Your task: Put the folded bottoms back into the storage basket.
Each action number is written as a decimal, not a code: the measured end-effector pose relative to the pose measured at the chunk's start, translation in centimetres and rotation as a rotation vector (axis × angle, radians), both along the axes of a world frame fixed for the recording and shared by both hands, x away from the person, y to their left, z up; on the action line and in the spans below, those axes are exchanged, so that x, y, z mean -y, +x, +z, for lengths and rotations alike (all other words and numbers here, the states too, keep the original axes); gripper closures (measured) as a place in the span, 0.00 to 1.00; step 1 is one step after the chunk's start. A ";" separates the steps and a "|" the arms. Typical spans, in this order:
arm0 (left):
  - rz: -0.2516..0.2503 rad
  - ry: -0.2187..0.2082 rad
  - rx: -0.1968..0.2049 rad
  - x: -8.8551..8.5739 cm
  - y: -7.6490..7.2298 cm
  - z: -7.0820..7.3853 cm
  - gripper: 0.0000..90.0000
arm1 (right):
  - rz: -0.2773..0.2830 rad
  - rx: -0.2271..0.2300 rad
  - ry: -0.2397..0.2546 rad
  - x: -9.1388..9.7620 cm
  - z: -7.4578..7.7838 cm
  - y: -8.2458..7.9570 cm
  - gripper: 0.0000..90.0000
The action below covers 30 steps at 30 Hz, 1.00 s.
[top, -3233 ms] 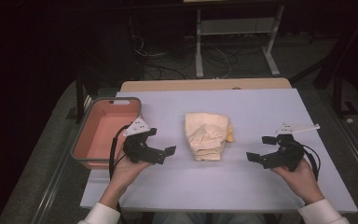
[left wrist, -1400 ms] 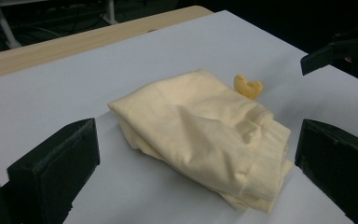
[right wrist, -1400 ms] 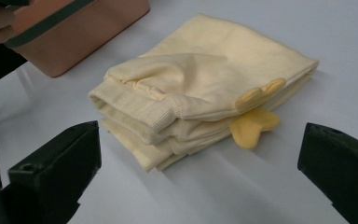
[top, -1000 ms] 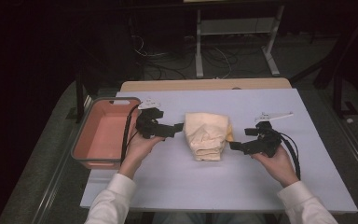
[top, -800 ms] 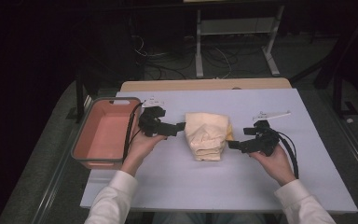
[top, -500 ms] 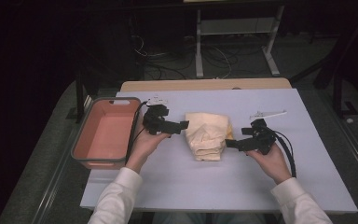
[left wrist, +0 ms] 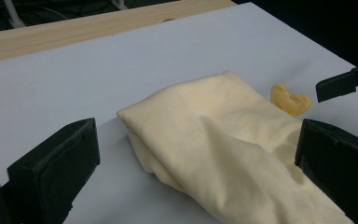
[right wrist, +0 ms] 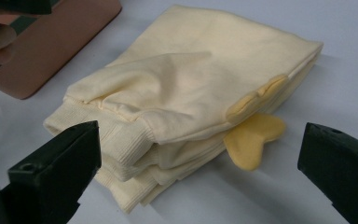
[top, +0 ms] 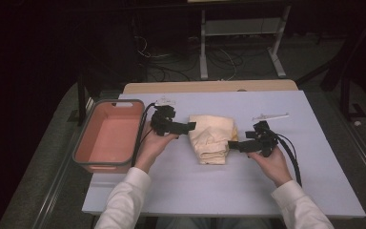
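Folded pale-yellow sweatshirt lies mid-table on the light blue table, darker yellow tab sticking out at its right edge. L gripper at garment's left edge, jaws wide apart, nothing btwn them. R gripper at its right edge nr the tab, jaws also wide apart, empty. Salmon-pink bin w/ grey rim just left of L hand.

- The tabletop is pale lavender with a wooden strip along its far edge.
- A folded cream garment lies at its middle, a darker yellow tab sticking out.
- A salmon-pink bin sits at the left edge.
- A thin white stick lies far right.
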<state>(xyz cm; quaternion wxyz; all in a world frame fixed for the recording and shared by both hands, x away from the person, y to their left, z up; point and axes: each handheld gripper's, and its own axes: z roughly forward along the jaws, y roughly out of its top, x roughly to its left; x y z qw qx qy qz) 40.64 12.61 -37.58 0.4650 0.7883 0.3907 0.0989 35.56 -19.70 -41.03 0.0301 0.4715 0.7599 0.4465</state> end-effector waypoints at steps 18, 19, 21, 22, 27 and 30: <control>0.029 -0.013 -0.061 1.0 1.8 -2.6 0.00 | -0.063 -0.022 -0.002 -1.1 -1.0 0.6 0.00; 0.032 -0.017 -0.065 1.1 1.9 -2.8 0.00 | -0.066 -0.027 -0.004 -1.2 -1.1 0.6 0.00; 0.035 -0.022 -0.073 1.2 2.1 -3.2 0.00 | -0.079 -0.035 -0.011 -1.3 -1.3 0.7 0.00; 0.036 -0.021 -0.076 1.2 2.2 -3.4 0.00 | -0.086 -0.042 -0.011 -1.4 -1.4 0.8 0.00; 0.052 -0.028 -0.095 1.4 2.8 -4.3 0.00 | -0.104 -0.084 0.010 -1.9 -1.9 1.2 0.00; 0.060 -0.032 -0.100 1.4 3.0 -4.5 0.00 | -0.104 -0.096 0.010 -2.1 -2.1 1.3 0.00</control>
